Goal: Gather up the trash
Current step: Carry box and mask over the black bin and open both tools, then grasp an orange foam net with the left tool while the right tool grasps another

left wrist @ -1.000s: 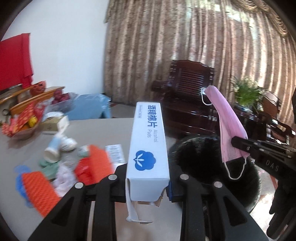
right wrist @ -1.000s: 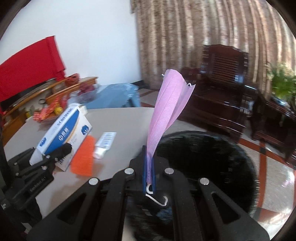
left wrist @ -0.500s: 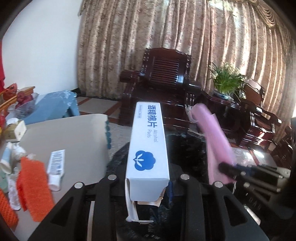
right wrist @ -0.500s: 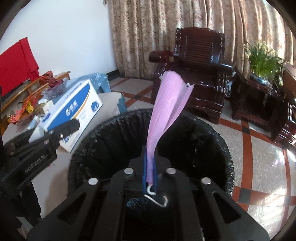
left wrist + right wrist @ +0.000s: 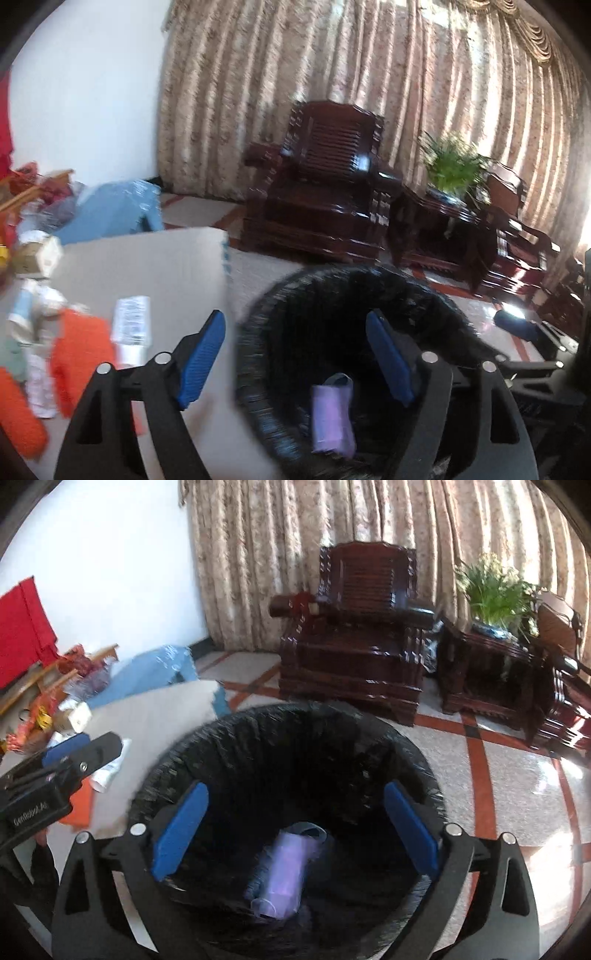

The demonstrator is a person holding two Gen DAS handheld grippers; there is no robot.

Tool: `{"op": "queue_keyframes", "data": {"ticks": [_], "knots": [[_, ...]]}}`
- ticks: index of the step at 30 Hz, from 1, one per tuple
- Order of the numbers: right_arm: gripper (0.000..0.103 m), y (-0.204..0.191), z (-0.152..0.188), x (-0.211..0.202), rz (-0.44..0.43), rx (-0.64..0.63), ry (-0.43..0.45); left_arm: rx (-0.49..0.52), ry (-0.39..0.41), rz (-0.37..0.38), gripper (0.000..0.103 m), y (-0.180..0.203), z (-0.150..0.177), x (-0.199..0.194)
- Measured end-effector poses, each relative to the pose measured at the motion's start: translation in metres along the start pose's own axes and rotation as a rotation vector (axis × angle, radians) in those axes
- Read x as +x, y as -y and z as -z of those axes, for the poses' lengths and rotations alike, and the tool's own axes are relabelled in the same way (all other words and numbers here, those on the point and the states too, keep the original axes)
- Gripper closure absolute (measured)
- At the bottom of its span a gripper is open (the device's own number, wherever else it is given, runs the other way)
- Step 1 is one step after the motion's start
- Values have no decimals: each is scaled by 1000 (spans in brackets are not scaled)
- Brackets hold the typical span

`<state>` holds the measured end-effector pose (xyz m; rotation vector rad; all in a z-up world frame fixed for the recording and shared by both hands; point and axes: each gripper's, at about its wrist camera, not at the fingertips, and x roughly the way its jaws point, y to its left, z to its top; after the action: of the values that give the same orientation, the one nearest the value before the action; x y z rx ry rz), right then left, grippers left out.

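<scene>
Both grippers hang over the bin, so dropped things fall in. The right gripper is spread wide and holds nothing. The left gripper is wide too, and empty. The pink mask lies low in the middle of the frame, at the bottom of the bin (it looks soft and light). More trash waits on the table at the left, likely next.

one bin, one mask inside. two grippers, both empty. on the table: one tube, two orange pieces. two armchairs, one plant.
</scene>
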<state>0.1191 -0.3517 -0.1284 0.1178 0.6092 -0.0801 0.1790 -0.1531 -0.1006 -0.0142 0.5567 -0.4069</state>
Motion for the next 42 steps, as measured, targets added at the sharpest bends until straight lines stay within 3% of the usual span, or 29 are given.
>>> {"op": "queue_keyframes", "data": {"ticks": [3,9,12,18,31,37,42], "knots": [[7,-31,-8,-6,-61,-16,33,-4,36,-70,24,-22,2,-27],[6,-116,-10,-10,-215,-97,81,-30,87,-292,24,-83,24,-88],[6,-148,-7,-10,-265,-132,85,-59,86,-408,24,-120,43,-112],[6,-206,7,1,-321,-194,89,-123,53,-542,24,-169,77,-129],[9,-263,37,46,-310,-281,18,-208,-20,-593,26,-206,111,-112],[29,-282,48,71,-338,-323,-76,-236,-49,-598,30,-218,121,-107],[59,-287,49,83,-367,-340,-144,-241,-64,-585,31,-220,125,-101]]}}
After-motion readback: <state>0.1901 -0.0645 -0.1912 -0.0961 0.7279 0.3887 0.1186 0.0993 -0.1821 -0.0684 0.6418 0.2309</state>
